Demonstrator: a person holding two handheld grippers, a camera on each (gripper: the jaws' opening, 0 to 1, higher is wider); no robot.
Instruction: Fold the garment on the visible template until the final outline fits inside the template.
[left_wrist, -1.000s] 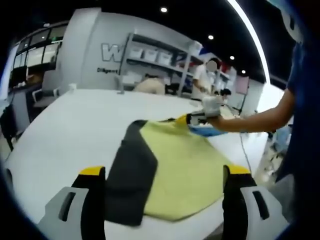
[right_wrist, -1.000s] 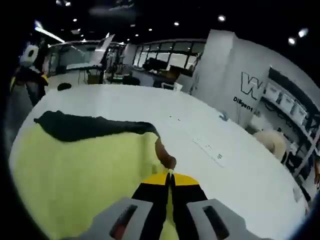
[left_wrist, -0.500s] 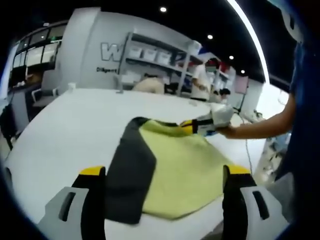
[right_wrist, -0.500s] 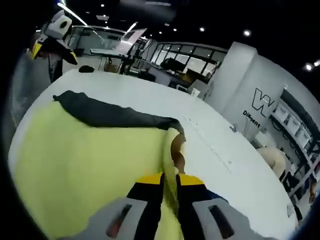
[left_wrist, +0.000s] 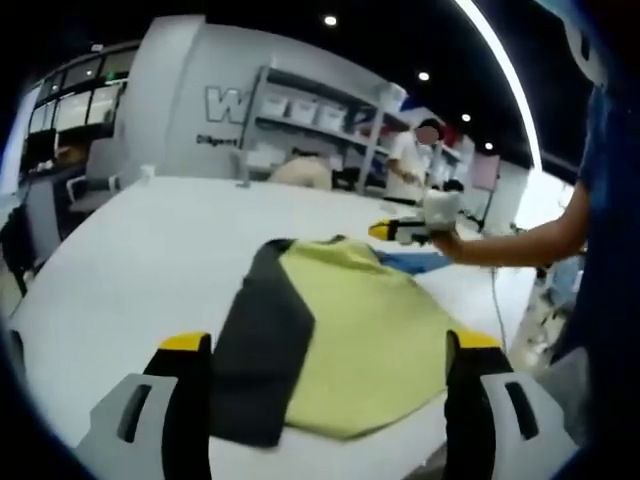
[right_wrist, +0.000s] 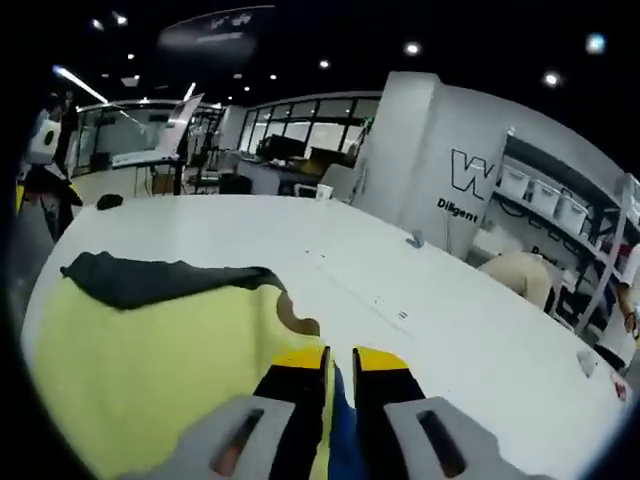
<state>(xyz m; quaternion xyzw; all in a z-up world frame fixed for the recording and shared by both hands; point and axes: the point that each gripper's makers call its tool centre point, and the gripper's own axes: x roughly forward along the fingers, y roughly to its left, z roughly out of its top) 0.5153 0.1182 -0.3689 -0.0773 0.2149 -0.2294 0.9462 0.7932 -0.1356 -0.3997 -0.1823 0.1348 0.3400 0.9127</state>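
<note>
White tabletop (left_wrist: 150, 240) stretches ahead of you, with shelving (left_wrist: 320, 110) behind it. On it lies the yellow garment (left_wrist: 370, 330), its dark sleeve (left_wrist: 262, 345) folded along the garment's left edge. Your left gripper (left_wrist: 328, 345) hangs over the garment's near edge, jaws spread wide and empty. Your right gripper (right_wrist: 340, 358) hovers above the garment's far corner, jaws slightly parted with nothing between them, blue fabric (left_wrist: 415, 262) beneath.

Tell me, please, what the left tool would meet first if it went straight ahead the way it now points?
Most likely the garment: its black and yellow cloth lies on the white table directly between the open left tool's jaws and beyond, though depth is hard to judge.
</note>
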